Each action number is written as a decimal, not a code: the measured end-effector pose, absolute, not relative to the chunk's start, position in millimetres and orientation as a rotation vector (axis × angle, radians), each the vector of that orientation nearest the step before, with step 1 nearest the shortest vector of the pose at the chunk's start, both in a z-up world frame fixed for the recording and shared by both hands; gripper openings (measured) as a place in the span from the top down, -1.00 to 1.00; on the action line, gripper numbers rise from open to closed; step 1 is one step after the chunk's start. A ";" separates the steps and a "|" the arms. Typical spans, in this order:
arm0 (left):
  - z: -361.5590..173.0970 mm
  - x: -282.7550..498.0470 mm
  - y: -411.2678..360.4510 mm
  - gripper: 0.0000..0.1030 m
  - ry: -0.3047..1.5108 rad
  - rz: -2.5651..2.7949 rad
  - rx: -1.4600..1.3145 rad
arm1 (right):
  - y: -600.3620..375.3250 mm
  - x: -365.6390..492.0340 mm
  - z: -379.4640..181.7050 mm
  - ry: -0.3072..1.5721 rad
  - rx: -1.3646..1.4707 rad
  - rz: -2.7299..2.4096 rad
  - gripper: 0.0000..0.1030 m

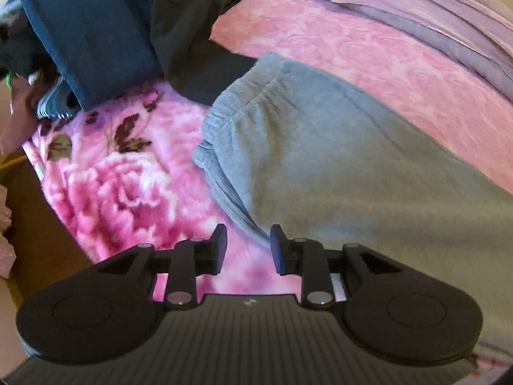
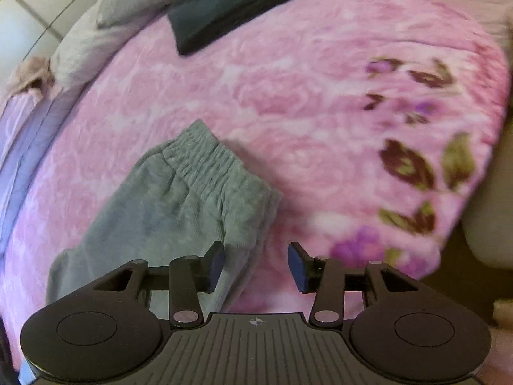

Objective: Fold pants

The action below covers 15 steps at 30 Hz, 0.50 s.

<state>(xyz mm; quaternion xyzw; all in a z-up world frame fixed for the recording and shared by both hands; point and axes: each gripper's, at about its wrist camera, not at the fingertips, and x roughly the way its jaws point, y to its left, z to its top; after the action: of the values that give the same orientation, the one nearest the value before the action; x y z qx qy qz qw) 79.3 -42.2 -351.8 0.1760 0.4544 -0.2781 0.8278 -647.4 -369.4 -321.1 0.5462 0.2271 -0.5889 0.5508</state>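
Grey sweatpants [image 1: 336, 147] lie flat on the pink floral blanket [image 1: 121, 186], elastic waistband [image 2: 211, 160] bunched at the far end in both wrist views. In the left wrist view the pants fill the right half of the scene, waistband edge running down toward the near centre. In the right wrist view they sit left of centre and come down to the near edge.

Left gripper [image 1: 248, 243]: released, jaws apart, nothing between them. Its right finger [image 1: 279, 247] hangs over the near edge of the grey fabric, left one over bare blanket; contact with the cloth can't be told.

Right gripper [image 2: 255, 264]: released, jaws wider apart, empty. Its left finger [image 2: 214, 263] sits over the pants' right edge, right one over blanket.

Far left in the left wrist view: heap of dark garments [image 1: 105, 32], navy over black. Far centre in the right wrist view: a folded dark garment [image 2: 237, 3] on the blanket, well apart from the sweatpants. Lilac bedding [image 1: 433, 16] lies along the far side.
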 end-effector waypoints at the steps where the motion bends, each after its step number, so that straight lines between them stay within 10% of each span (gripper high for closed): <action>1: -347.7 71.7 -43.7 0.53 0.980 -0.613 0.383 | -360.8 -643.5 -318.6 0.501 1.315 -1.375 0.20; 15: -371.9 -41.4 -100.6 0.53 1.456 -0.894 0.005 | -303.7 -508.2 -395.6 0.365 1.797 -0.781 0.57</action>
<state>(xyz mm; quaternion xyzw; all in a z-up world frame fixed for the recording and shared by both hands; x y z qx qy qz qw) -41.4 -100.6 -371.9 0.0022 0.6427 -0.3945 0.6568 -508.2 -303.7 -395.6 0.7570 0.1537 -0.3291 0.5433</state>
